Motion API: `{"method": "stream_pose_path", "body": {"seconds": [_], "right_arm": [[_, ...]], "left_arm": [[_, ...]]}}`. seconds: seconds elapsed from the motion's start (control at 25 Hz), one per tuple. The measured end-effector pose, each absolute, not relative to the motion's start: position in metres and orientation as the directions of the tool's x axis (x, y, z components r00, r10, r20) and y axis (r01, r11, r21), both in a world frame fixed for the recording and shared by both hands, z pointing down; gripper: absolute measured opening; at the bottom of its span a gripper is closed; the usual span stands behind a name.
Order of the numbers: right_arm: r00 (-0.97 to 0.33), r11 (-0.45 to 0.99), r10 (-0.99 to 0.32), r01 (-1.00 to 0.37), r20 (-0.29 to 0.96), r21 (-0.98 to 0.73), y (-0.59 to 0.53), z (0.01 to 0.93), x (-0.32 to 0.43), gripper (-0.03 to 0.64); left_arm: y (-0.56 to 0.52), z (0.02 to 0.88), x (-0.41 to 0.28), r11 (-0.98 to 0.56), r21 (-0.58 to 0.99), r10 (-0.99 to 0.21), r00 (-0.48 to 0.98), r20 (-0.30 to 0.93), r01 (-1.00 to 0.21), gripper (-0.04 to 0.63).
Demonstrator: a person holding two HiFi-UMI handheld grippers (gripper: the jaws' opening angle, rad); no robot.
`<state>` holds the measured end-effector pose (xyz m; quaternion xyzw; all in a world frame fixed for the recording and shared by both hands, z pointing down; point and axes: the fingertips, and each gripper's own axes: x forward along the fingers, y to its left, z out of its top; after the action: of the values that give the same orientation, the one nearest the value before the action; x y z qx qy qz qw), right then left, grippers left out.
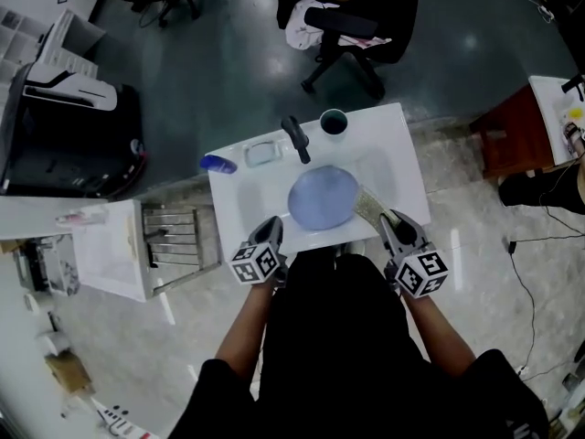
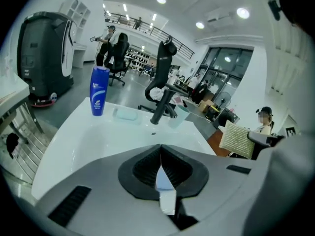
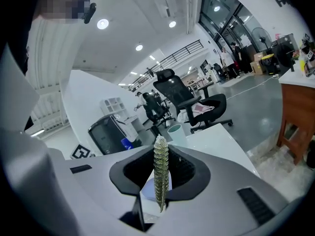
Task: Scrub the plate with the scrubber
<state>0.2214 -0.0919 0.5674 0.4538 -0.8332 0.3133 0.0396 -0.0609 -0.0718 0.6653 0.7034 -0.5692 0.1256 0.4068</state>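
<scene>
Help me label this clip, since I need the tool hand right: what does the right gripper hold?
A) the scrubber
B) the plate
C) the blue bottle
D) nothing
A: in the right gripper view, the right gripper is shut on the thin greenish scrubber, which stands edge-on in its grip.

Pale-blue round plate (image 1: 323, 198). Yellow-green woven scrubber (image 3: 160, 176), mesh pattern. White moulded sink top (image 1: 402, 163). Blue plastic bottle (image 2: 99, 90), white label. Black tap (image 1: 296, 138). Pale-teal cup (image 1: 334, 122).
</scene>
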Motion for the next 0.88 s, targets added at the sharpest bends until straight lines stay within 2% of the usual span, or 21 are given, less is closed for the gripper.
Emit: {"method": "stream_pose_path", "body": {"seconds": [0.32,0.52,0.56,0.6,0.64,0.88], "right_arm": [[-0.585,0.383,-0.699,-0.791,0.410,-0.476,-0.101,0.586,0.208,0.066],[-0.578,0.385,-0.688,-0.803,0.438,-0.455,-0.113,0.588,0.199,0.066],[-0.576,0.385,-0.687,-0.806,0.443,-0.450,-0.116,0.588,0.197,0.066],[-0.573,0.385,-0.685,-0.809,0.450,-0.445,-0.118,0.588,0.196,0.066],[-0.570,0.383,-0.682,-0.812,0.458,-0.440,-0.119,0.589,0.194,0.066],[-0.535,0.344,-0.680,-0.837,0.502,-0.426,-0.124,0.597,0.186,0.066]], "left_arm": [[-0.101,0.740,-0.062,0.045,0.513,-0.588,0.392,0.708,-0.857,0.002],[-0.113,0.780,-0.062,0.059,0.509,-0.511,0.412,0.754,-0.859,0.005],[-0.114,0.789,-0.062,0.057,0.509,-0.488,0.421,0.765,-0.859,0.022],[-0.114,0.798,-0.061,0.055,0.510,-0.462,0.431,0.775,-0.858,0.090],[-0.115,0.806,-0.061,0.057,0.510,-0.436,0.438,0.786,-0.858,0.119],[-0.113,0.850,-0.063,0.096,0.518,-0.270,0.478,0.836,-0.850,0.184]]}}
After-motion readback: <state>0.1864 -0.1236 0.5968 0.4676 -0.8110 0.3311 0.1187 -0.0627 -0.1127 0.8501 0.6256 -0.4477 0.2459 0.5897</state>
